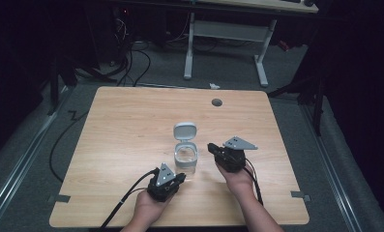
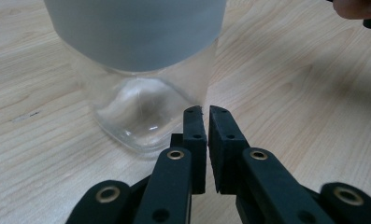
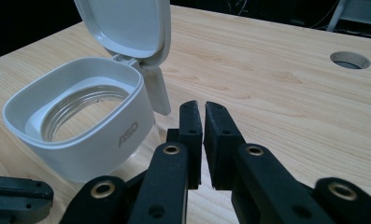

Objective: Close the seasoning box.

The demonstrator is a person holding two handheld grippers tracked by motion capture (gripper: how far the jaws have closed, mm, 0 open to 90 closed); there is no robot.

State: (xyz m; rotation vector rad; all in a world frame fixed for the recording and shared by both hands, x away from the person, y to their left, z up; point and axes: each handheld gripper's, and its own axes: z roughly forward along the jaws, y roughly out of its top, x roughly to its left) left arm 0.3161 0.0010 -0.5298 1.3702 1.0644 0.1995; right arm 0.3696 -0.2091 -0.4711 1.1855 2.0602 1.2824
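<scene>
A clear jar (image 1: 185,159) with a grey-white collar and a flip lid (image 1: 185,131) standing open sits near the middle of the wooden table (image 1: 131,125). My left gripper (image 1: 180,177) lies low just in front-left of the jar, jaws shut with nothing between them; in the left gripper view its tips (image 2: 205,112) sit close to the jar's glass base (image 2: 141,116). My right gripper (image 1: 212,147) is just right of the jar, also shut and empty. In the right gripper view its tips (image 3: 198,107) are beside the collar (image 3: 80,126) and the raised lid (image 3: 127,25).
A round cable hole (image 1: 216,102) sits in the table's far right part. Beyond the table stand a white desk frame (image 1: 223,43) and floor cables (image 1: 131,63). Black cables trail from both grippers toward the table's near edge.
</scene>
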